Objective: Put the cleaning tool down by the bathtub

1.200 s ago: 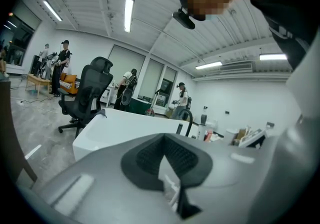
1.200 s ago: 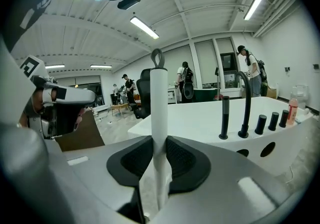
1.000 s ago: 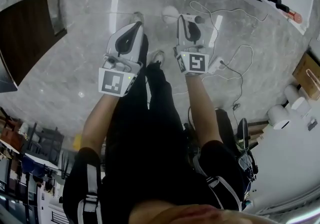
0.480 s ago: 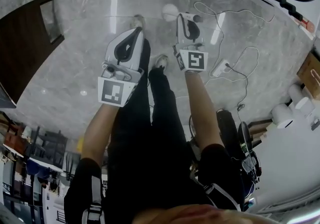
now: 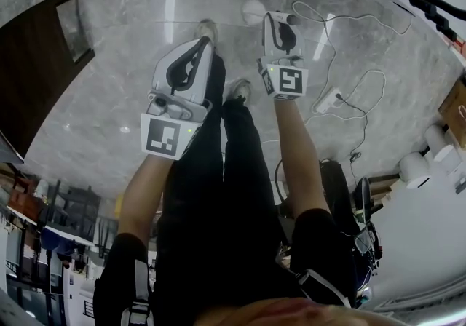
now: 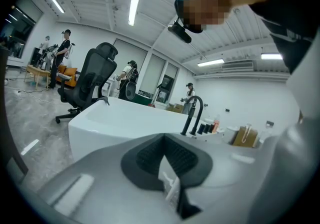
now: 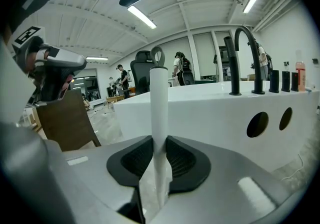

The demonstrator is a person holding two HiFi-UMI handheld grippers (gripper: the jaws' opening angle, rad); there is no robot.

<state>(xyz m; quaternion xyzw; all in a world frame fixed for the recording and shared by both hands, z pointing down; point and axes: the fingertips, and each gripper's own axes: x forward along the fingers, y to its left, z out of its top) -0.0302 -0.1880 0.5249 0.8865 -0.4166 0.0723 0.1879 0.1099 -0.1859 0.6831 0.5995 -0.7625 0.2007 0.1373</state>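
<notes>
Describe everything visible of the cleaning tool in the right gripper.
The cleaning tool shows as a straight white handle, smooth and plastic-looking, ending in a grey hanging loop. It stands upright, clamped between the right gripper's jaws, in front of the white bathtub. Its working end is out of view.

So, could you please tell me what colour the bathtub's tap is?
Black. The tap shows best in the right gripper view, against the white bathtub.
</notes>
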